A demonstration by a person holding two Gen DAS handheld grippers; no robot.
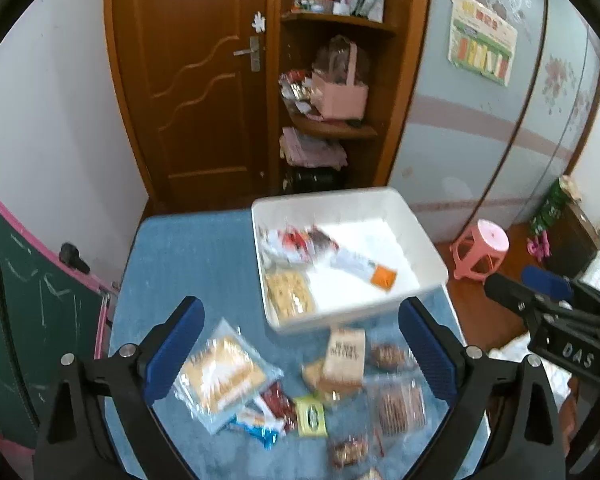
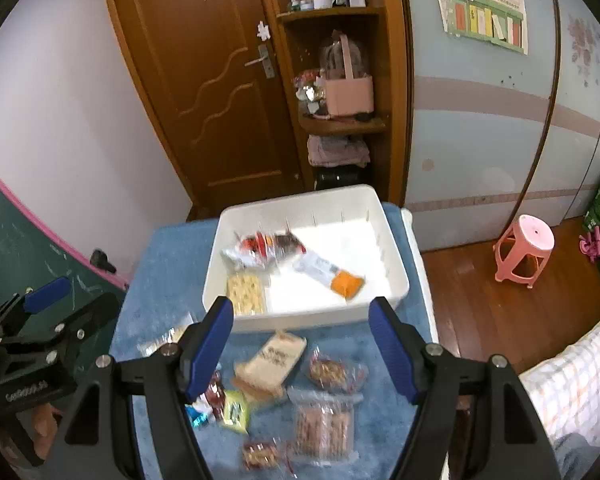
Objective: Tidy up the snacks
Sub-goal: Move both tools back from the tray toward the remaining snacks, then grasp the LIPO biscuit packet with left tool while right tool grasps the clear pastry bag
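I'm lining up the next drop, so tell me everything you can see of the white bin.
The white bin is a rectangular, open-topped tub that looks like smooth plastic, with thin vertical ribs along its inner walls. It sits upright on the blue cloth at the far side, skewed relative to the cloth's edges, one corner reaching its far right edge. Inside lie a cracker pack at the near left, a red-and-dark wrapper behind it, and a white-and-orange sachet mid-floor. Much of its floor is bare. Neither gripper touches it.

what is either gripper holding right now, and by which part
Nothing is held. The left gripper and the right gripper both have open, empty jaws above the snack packets lying on the blue cloth.
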